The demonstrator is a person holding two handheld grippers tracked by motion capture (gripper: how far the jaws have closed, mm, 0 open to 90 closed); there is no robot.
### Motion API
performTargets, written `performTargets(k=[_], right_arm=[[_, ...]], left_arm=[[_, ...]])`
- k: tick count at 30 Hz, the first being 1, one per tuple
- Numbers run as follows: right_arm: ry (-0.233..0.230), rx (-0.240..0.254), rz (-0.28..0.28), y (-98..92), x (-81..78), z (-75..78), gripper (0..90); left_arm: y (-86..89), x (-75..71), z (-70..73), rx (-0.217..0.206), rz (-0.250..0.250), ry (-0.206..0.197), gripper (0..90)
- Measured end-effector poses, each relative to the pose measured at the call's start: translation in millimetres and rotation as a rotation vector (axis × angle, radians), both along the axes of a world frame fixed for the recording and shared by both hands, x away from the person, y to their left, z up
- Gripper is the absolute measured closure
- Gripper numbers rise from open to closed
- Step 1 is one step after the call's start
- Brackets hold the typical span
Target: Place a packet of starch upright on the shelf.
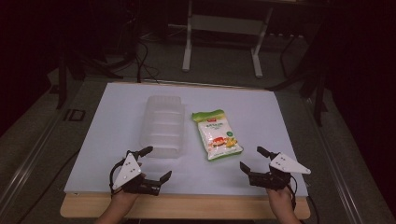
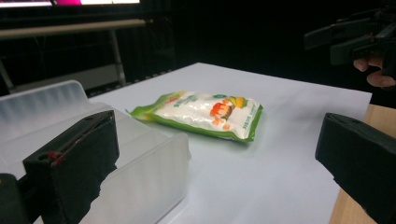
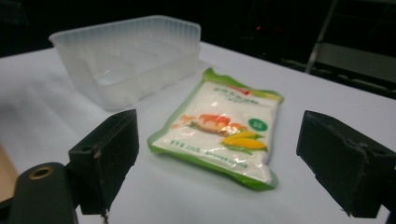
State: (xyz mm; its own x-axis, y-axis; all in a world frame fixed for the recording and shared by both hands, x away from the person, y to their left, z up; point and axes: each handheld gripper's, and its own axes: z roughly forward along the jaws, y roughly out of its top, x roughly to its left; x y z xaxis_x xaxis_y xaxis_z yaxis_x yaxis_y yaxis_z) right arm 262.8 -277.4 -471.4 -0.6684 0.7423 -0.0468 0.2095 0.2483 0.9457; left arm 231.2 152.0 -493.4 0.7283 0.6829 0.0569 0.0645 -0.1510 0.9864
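White table sheet (image 1: 121,140) on wood, dim room, dark floor.

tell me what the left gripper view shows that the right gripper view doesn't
Left gripper view: the right gripper held in a hand at upper right, and the table's bare wooden edge at lower right.

Right gripper view: the clear plastic tray's ribbed, empty interior, and the corn picture on the green-and-white food packet.

Both: the tray, the packet lying flat beside it on the white sheet, and each gripper's own jaws spread wide.
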Motion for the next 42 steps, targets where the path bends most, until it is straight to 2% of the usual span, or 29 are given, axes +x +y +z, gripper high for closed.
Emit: performTargets(k=[1,2,7,12,15,18,22,26,30,36,38,42], right_arm=[[0.0,0.0,0.0,0.0,0.0,0.0,12.8],[0.003,-0.038,0.004,2.6,0.7,-1.2,12.7],[0.009,-0.048,0.016,5.2,0.0,-1.7,12.5],[0.002,-0.045,0.008,5.0,-2.1,-0.6,14.0],[-0.004,-0.038,0.001,5.2,-3.9,1.0,14.7],[-0.018,-0.053,-0.011,6.8,-5.9,2.6,14.9],[-0.007,-0.045,0.014,6.9,-5.5,6.2,14.8],[0.008,0.008,0.04,5.4,-5.9,15.0,12.8],[0.006,0.034,0.074,8.1,-4.2,30.0,12.8],[-0.027,0.005,0.095,16.9,7.0,53.3,12.1],[-0.035,0.013,0.108,19.8,12.9,60.6,11.0],[-0.051,0.012,0.072,26.5,26.3,71.9,10.8]], left_arm=[[0.0,0.0,0.0,0.0,0.0,0.0,0.0],[-0.6,-0.6,0.0,-0.003,-0.001,-0.01,0.0],[-1.3,-1.5,1.0,-0.005,-0.024,-0.021,0.0],[-1.8,-2.1,1.5,-0.012,-0.034,-0.027,0.0],[-2.2,-3.8,2.0,-0.018,-0.053,-0.044,0.0],[-3.4,-4.5,2.5,-0.003,-0.054,-0.049,0.0],[-3.0,-3.7,2.8,-0.004,-0.048,-0.048,0.0],[-1.4,-4.6,4.1,-0.008,-0.04,-0.055,0.0],[0.5,-5.4,4.7,-0.01,-0.028,-0.058,0.0],[1.9,-8.0,6.0,-0.008,-0.019,-0.065,0.0],[2.1,-8.5,5.9,-0.007,-0.016,-0.064,0.0],[2.8,-8.2,5.7,-0.013,-0.02,-0.059,0.0]])
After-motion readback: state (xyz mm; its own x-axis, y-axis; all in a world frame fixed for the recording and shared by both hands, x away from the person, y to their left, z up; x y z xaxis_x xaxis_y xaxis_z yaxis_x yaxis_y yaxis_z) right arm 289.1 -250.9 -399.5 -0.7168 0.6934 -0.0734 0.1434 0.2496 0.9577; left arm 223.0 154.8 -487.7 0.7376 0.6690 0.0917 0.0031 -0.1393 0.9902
